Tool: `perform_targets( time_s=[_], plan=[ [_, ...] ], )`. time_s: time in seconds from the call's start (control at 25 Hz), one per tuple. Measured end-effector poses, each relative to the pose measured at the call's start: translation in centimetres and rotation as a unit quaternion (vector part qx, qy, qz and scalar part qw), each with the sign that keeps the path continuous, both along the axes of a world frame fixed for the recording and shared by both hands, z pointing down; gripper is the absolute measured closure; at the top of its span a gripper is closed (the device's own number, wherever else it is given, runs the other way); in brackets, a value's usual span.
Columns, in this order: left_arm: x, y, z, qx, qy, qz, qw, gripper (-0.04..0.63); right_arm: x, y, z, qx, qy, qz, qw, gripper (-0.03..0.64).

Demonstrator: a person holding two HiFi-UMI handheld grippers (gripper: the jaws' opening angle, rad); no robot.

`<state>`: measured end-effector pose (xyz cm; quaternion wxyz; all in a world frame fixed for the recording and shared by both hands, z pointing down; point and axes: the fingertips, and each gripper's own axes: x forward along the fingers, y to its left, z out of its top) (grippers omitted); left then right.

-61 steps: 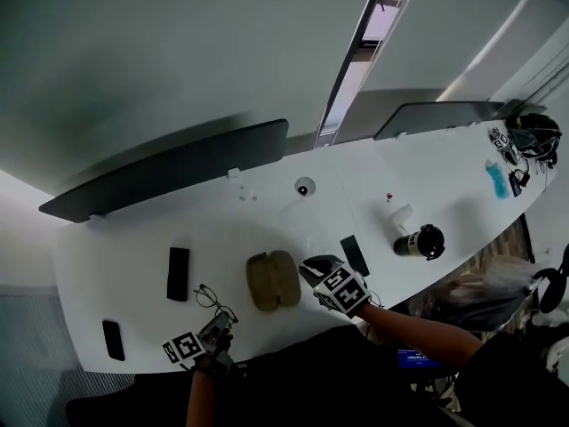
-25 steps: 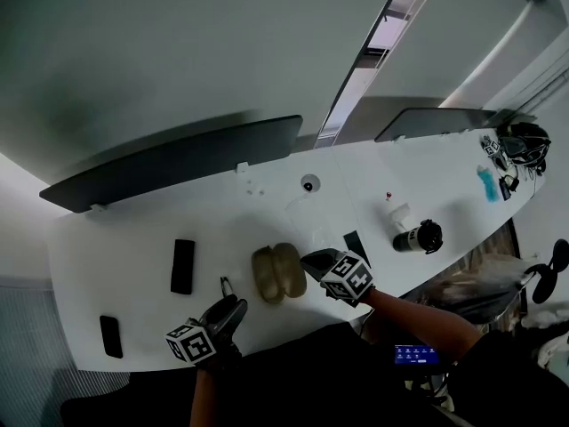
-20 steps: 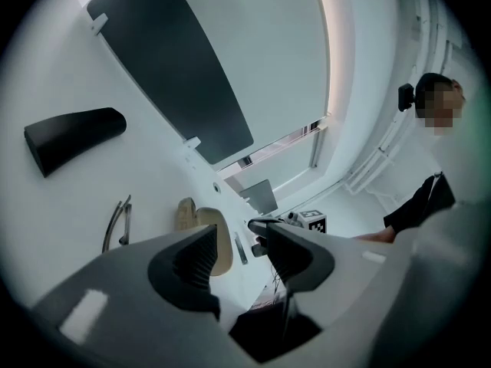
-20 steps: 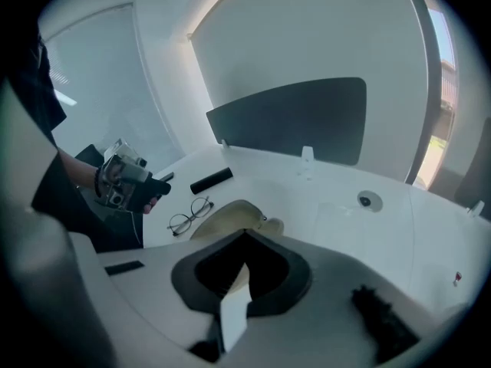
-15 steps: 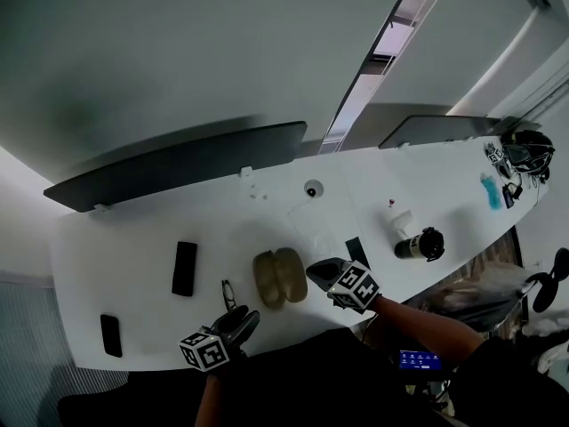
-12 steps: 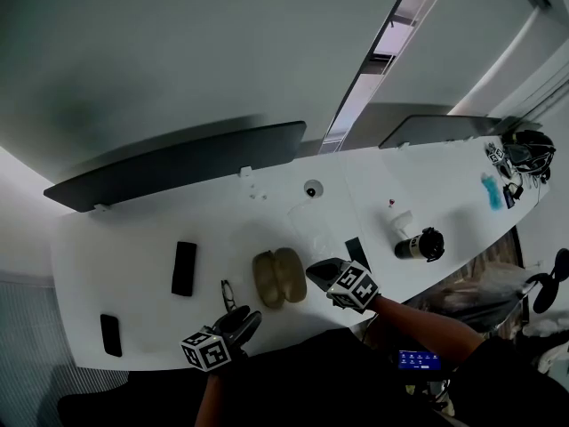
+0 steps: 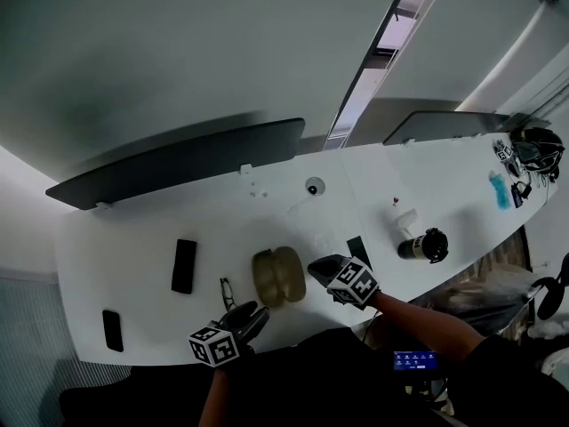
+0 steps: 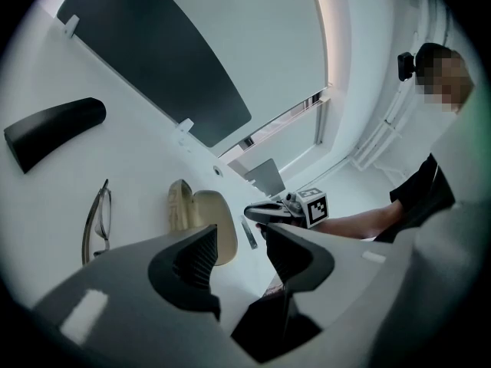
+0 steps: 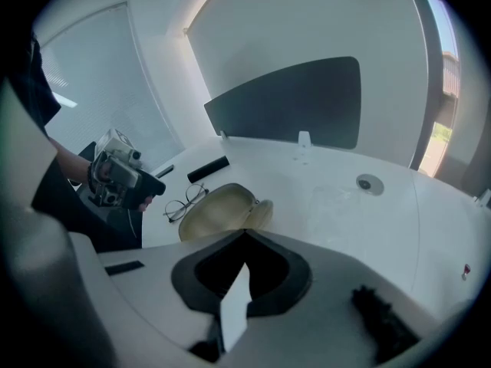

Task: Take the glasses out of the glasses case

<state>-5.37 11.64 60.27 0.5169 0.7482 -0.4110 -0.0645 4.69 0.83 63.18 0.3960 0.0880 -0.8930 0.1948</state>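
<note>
The glasses (image 7: 228,292) lie on the tabletop (image 7: 133,238) near its front edge, just beside the open case (image 7: 278,276). The left gripper (image 7: 253,312) hovers nearby, jaws apart and empty. The right gripper (image 7: 318,265), jaws closed on nothing, is at the case's other side.

Overhead, two low; glasses case (image 7: 278,276) shared

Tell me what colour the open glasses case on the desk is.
The glasses case is tan, a pale beige, clearest in the right gripper view.
</note>
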Motion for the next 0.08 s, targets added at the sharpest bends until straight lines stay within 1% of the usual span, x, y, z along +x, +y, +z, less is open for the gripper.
perform_targets(
  time_s=[0.08],
  plan=[
    [0.73, -0.38, 0.20, -0.007, -0.001, 0.003, 1.0000, 0.388, 0.48, -0.52, 0.35, -0.001, 0.003, 0.000, 1.000, 0.609]
  ],
)
